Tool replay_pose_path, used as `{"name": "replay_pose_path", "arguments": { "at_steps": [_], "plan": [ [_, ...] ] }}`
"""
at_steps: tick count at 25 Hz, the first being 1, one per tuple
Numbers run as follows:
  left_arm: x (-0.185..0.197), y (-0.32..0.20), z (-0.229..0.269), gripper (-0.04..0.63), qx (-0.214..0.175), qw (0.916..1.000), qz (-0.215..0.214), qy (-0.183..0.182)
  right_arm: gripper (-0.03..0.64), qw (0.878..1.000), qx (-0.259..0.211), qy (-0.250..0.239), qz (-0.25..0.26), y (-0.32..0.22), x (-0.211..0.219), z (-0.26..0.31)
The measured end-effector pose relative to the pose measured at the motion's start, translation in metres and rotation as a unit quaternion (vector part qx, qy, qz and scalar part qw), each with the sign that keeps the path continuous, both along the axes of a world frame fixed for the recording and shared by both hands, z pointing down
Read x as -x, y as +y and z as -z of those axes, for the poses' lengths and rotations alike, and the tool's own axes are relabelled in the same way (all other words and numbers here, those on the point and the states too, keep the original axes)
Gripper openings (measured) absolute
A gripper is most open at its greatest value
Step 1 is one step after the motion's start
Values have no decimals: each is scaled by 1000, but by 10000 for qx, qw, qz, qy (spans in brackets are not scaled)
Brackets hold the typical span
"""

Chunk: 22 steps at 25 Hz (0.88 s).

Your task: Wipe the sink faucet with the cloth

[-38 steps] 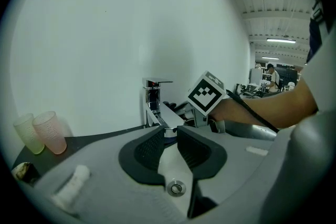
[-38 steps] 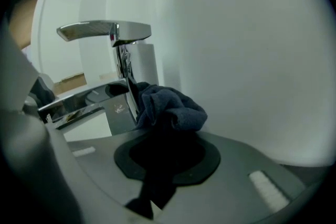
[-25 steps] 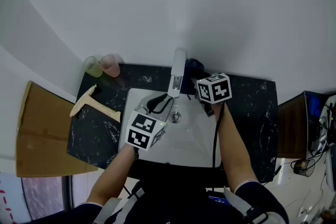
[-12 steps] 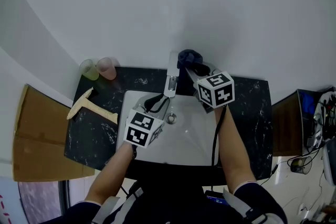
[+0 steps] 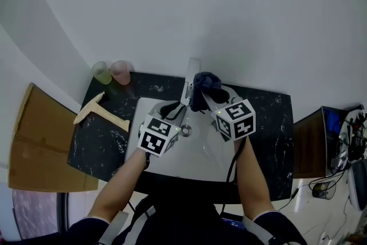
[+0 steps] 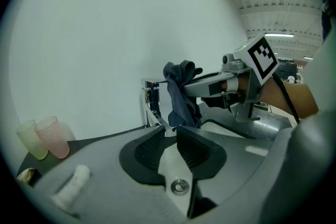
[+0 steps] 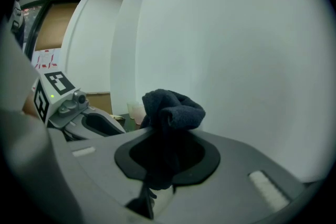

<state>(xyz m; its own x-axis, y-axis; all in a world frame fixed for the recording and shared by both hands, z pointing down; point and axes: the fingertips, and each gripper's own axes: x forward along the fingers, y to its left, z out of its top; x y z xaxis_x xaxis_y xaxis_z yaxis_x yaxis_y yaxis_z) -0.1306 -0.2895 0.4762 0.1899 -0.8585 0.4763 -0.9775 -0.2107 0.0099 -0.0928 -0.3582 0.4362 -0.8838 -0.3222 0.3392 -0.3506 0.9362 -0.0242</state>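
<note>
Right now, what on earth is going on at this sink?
A person stands at a sink with a handheld gripper in each hand. The right gripper has a dark blue cloth bunched between its fingers and holds it up beside the faucet; whether the cloth touches the faucet is hard to tell. The left gripper sits low at the spout's tip, its fingers closing on it.

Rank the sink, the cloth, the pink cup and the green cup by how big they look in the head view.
1. sink
2. cloth
3. pink cup and green cup: these look about alike, so I give no order between them.
</note>
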Motion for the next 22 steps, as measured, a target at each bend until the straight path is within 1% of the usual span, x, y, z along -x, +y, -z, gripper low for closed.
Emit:
{"name": "replay_pose_path", "arguments": {
  "at_steps": [2, 4, 7, 9, 11, 14, 16, 19, 22],
  "plan": [
    [0, 2, 2, 74, -18, 10000, 27, 21, 66, 10000, 57, -41, 39, 9, -3, 0],
    [-2, 6, 9, 74, -123, 9999, -3, 83, 66, 9999, 124, -87, 62, 16, -6, 0],
    [-11, 14, 27, 79, -415, 9985, -269, 237, 66, 9998, 184, -119, 40, 23, -7, 2],
    [-16, 19, 35, 137, -539, 9967, -546, 250, 66, 9996, 233, -125, 31, 32, -5, 3],
    [-17, 21, 37, 192, -608, 9949, -795, 118, 67, 9995, 263, -144, 70, 43, 1, 7],
    [-13, 25, 38, 225, -583, 9920, -1120, 36, 69, 9988, 355, -283, 192, 63, 11, 17],
    [-6, 27, 40, 230, -582, 9899, -1294, 55, 69, 9979, 411, -373, 325, 76, 18, 25],
    [2, 30, 45, 232, -663, 9839, -1654, 89, 69, 9972, 363, -323, 574, 96, 27, 33],
    [-1, 37, 51, 230, -830, 9723, -2185, 81, 69, 9959, 439, -322, 724, 113, 33, 38]
  ]
}}
